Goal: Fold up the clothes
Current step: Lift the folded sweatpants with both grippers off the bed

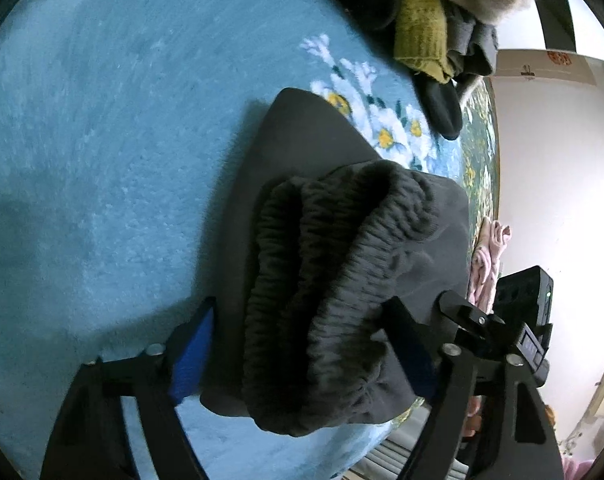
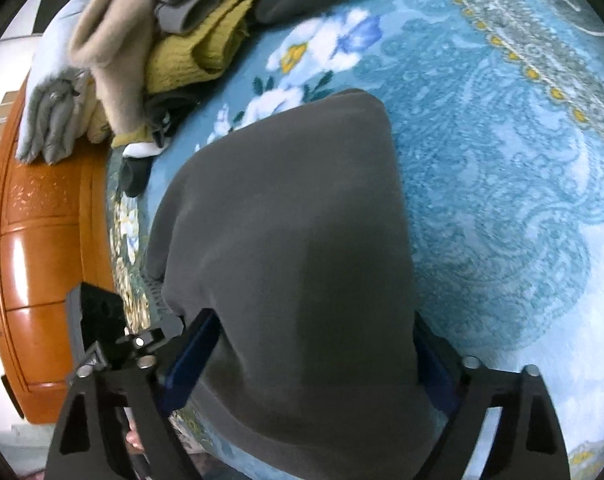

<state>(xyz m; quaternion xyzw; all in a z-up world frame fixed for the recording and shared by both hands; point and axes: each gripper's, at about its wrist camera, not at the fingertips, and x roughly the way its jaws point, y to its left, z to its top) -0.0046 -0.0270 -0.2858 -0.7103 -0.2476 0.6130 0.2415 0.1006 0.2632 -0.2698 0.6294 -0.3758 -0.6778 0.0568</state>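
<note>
While my left gripper (image 1: 302, 356) has its blue-padded fingers (image 1: 191, 354) spread wide, a dark grey garment (image 1: 334, 280) fills the gap between them, its gathered elastic waistband (image 1: 322, 300) bunched up in ridges. The fabric hides the right pad almost wholly, so I cannot tell whether either pad presses the cloth. My right gripper (image 2: 310, 364) shows much the same: fingers (image 2: 189, 360) well apart, smooth grey cloth (image 2: 285, 240) draped over the space between them and covering the far pad's face. Whether anything is pinched there, I cannot make out.

Beyond both sets of fingertips the garment lies on a blue flowered blanket (image 1: 81, 140). Further ahead and to the right of my left fingers sits a heap of clothes (image 1: 422, 28), cut off by the frame edge; it includes a mustard knit and a beige piece. Left of my right fingers, an orange wooden bed frame (image 2: 41, 220) runs alongside the blanket. Both grippers point forward and downward over the bed.
</note>
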